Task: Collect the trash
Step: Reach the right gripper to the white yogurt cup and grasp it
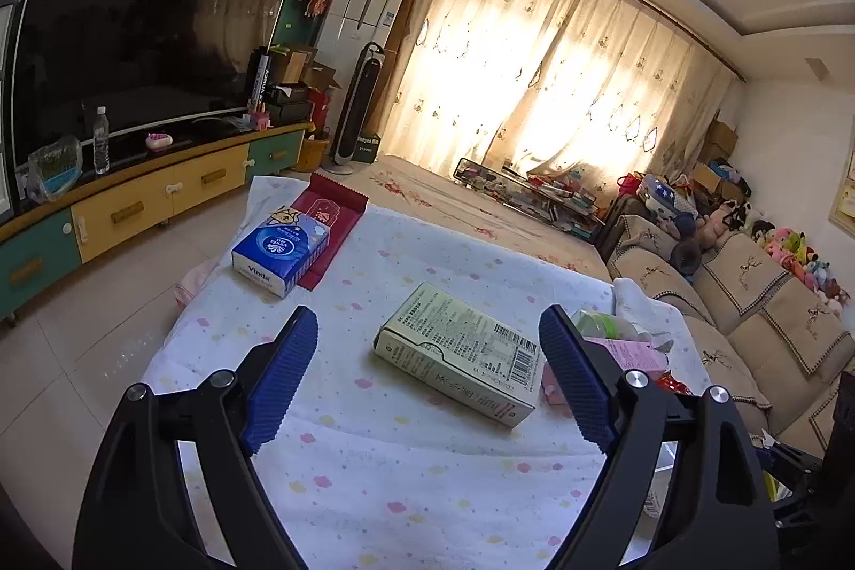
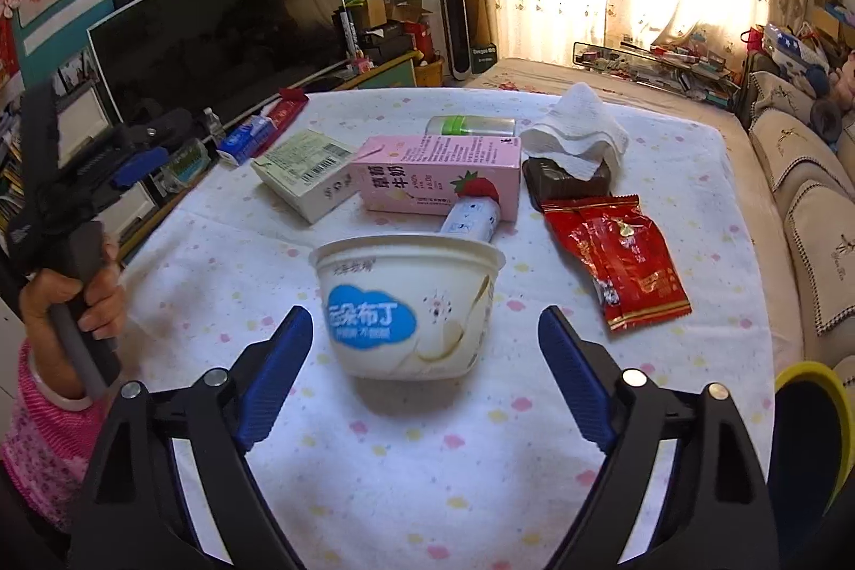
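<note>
My left gripper (image 1: 427, 324) is open above a table covered with a white dotted cloth (image 1: 401, 490). A cream box with a barcode (image 1: 459, 351) lies flat just beyond its blue pads, untouched. My right gripper (image 2: 425, 321) is open too, and a white pudding cup (image 2: 411, 303) stands upright between its fingers with gaps on both sides. Behind the cup lie a small bottle (image 2: 470, 217), a pink strawberry milk carton (image 2: 443, 174), a red wrapper (image 2: 620, 260), a crumpled white tissue (image 2: 577, 132) and the cream box (image 2: 304, 174).
A blue tissue pack (image 1: 278, 249) and a red packet (image 1: 331, 223) lie at the table's far left corner. A yellow-rimmed dark bin (image 2: 812, 410) shows at the right edge. A hand (image 2: 69, 303) holds the left gripper's handle. A sofa (image 1: 748, 303) flanks the table.
</note>
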A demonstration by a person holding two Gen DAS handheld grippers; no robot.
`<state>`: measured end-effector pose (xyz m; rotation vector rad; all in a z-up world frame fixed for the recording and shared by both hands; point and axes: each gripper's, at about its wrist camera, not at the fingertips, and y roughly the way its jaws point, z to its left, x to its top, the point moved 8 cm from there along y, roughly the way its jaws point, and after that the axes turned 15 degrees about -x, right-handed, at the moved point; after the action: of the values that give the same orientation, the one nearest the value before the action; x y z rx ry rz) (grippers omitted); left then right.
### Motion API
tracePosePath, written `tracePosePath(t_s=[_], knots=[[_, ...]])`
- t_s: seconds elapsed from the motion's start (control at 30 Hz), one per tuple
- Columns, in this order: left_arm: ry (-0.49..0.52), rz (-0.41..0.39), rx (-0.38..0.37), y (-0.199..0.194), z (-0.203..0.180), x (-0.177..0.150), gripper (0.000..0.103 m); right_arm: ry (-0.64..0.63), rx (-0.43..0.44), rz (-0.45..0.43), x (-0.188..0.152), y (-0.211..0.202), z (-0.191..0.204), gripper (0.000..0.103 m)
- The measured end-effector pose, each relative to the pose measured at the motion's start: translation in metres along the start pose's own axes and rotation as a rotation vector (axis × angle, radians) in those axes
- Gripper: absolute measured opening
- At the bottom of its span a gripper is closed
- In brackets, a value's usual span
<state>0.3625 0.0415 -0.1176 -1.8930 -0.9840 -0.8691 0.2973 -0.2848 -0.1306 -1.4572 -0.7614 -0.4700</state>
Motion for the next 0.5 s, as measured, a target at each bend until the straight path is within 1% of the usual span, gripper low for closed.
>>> tracePosePath(t_s=[0.13, 0.23, 0.5], knots=[[0.021, 0.028, -0.003, 0.009, -0.004, -0.005, 0.084, 0.005, 0.022, 0.033, -0.001, 0.013, 0.002, 0.084], [0.032, 0.029, -0.003, 0.009, -0.006, -0.006, 0.084, 0.012, 0.048, 0.048, 0.000, 0.020, 0.008, 0.084], [0.017, 0.033, -0.006, 0.009, -0.005, -0.008, 0.084, 0.008, 0.075, 0.069, 0.004, 0.028, 0.022, 0.084]])
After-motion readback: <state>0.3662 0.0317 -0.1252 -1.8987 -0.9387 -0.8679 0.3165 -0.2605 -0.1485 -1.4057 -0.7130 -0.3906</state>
